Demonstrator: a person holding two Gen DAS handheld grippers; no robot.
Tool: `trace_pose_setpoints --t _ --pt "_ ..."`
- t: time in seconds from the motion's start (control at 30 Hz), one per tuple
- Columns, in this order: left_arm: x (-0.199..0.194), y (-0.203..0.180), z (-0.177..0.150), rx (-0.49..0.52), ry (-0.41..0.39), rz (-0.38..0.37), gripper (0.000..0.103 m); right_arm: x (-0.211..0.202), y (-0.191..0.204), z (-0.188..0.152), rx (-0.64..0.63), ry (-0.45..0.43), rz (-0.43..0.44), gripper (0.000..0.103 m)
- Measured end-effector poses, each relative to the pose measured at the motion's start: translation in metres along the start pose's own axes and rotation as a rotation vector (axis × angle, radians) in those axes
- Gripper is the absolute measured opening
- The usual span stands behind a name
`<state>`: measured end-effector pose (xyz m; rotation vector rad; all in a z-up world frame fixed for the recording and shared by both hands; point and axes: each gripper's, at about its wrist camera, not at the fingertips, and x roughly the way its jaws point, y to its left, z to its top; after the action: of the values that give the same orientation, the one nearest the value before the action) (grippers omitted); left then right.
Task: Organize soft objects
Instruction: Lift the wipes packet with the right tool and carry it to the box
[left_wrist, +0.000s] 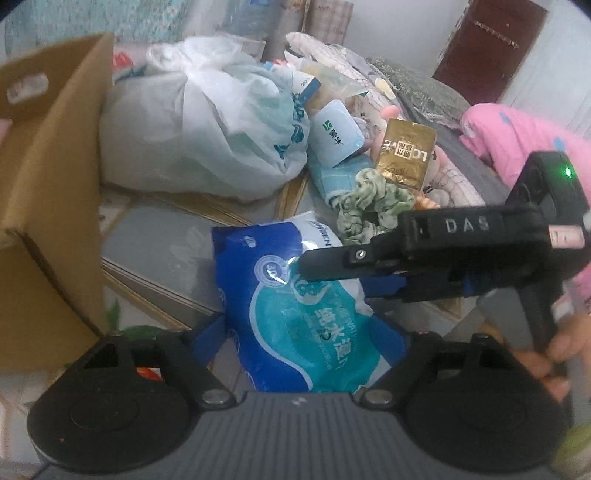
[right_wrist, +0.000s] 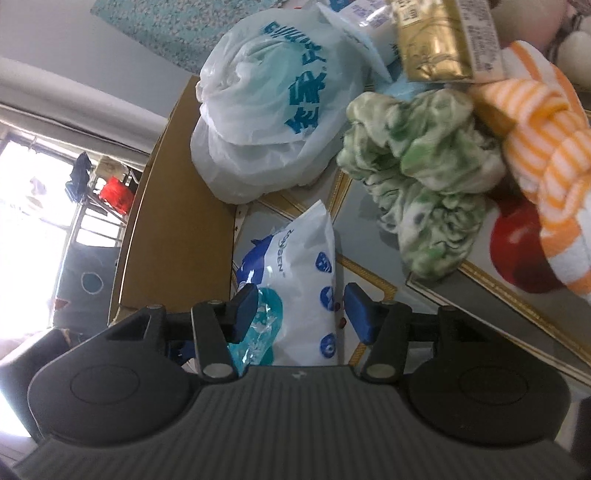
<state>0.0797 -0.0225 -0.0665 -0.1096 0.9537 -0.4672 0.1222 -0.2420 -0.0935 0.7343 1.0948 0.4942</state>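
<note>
Right wrist view, closest first: the right tool (right_wrist: 303, 314) straddles the wet-wipes pack (right_wrist: 306, 280). Its jaws are parted and it isn't gripping. One blue pad looks like it's brushing the teal side of the pack, and the other stands clear of the white side. My guess is the pack sits between the pads so it can either be let go or re-gripped.

In the left wrist view the left tool (left_wrist: 304, 336) is spread wide with the same pack lying between its fingers, and nothing is pinched there either. So the pack is just resting flat on the tabletop (right_wrist: 436, 306), with a tool around each end. It looks to me like a handover or a reposition, since a floppy pack like that sags if you only hold one end.

Just to the left stands the cardboard box (left_wrist: 44, 184), open side up. I'd bet that's where the soft stuff goes, which explains why the pack is parked right beside it.

A bit further back is the green scrunchie (right_wrist: 424, 177), with an orange-striped cloth (right_wrist: 546, 155) touching it. Behind those are the white plastic bag (right_wrist: 266, 110), slumped against the box, and a gold pouch (right_wrist: 432, 40) lying on top of the pile. None of it is sorted yet.
</note>
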Motion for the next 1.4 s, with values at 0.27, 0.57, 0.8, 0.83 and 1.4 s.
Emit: trace_pose_setpoints --t 0.27,0.57,0.8,0.83,1.4 --pt "0.000 -0.014 0.001 0.043 -0.013 0.016 0.079 0.003 0.003 -0.008 -0.018 -0.020 0.006 0.042" --pt "-0.021 -0.057 0.023 0.160 -0.070 0.018 0.078 -0.047 0.010 -0.015 -0.036 -0.139 0.019 0.041" --pt "-0.028 -0.097 0.069 0.246 -0.137 -0.006 0.078 -0.106 0.021 0.011 -0.063 -0.270 0.021 0.041" --pt "-0.027 -0.102 0.078 0.252 -0.142 -0.012 0.078 -0.113 0.022 0.018 -0.062 -0.286 0.019 0.041" --pt "-0.072 -0.053 0.209 0.193 -0.222 0.154 0.078 -0.095 0.121 0.160 -0.163 -0.288 0.089 0.042"
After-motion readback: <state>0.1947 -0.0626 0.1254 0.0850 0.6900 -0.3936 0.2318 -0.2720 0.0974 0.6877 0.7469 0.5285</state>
